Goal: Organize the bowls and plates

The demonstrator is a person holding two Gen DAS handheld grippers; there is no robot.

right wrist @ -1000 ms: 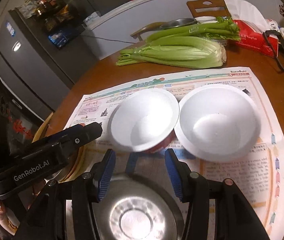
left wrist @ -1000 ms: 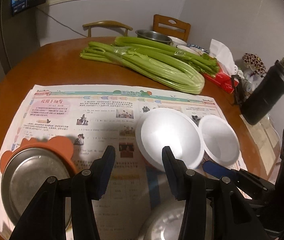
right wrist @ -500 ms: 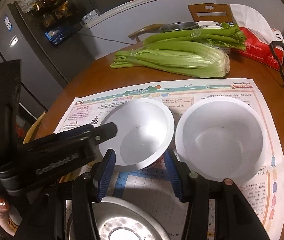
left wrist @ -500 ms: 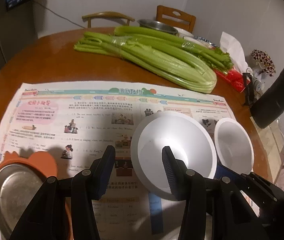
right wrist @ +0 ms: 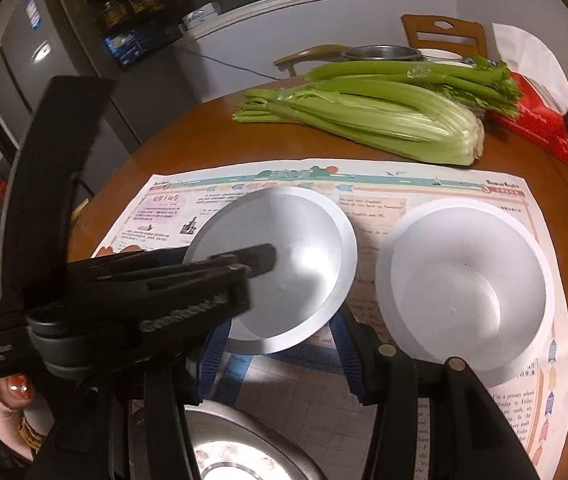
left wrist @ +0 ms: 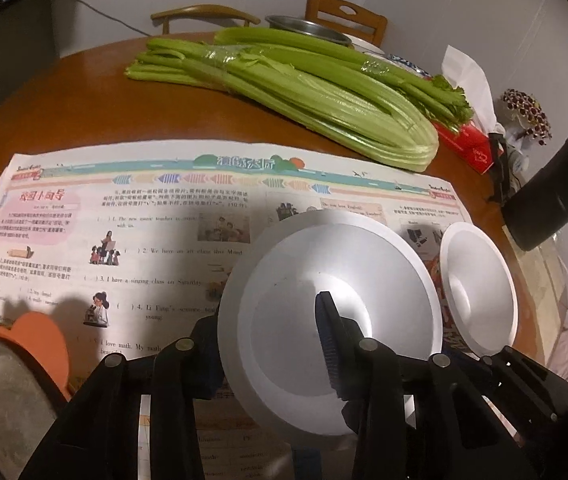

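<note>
Clamps the near wall of the round, wide-rimmed white bowl (left wrist: 284, 280) with the left gripper (left wrist: 264, 316): one blue-padded finger inside the hollow, the other outside the rim and mostly hidden behind it. Has just been closing those jaws, with the bowl wall between them. Holds that bowl tilted, its mouth turned toward the left gripper, above the large printed paper sheet (left wrist: 144, 240) spread on the round brown wooden table (left wrist: 64, 100) (cannot tell whether its base touches the paper).

Keeps the right gripper (right wrist: 280, 344) low, just in front of the same bowl, its blue-padded fingers apart and pressing on nothing. Seen from the right wrist, the bowl's near rim lies between the two fingertips; cannot tell whether it touches either.

Leaves the second white bowl (right wrist: 468, 280) upright on the paper, just to the right of the gripped one and close to its rim. Below the right gripper, at the near edge of the view, a shiny round steel bowl (right wrist: 236, 452). At the left end of the paper, a steel plate (left wrist: 0, 400) seated in an orange scalloped holder (left wrist: 40, 332).

Beyond the paper, well apart from the bowls: two taped bundles of green celery (left wrist: 304, 96), a red tissue box (left wrist: 472, 144), a black cylindrical flask (left wrist: 556, 192) and a steel basin (left wrist: 308, 28) at the far edge.
</note>
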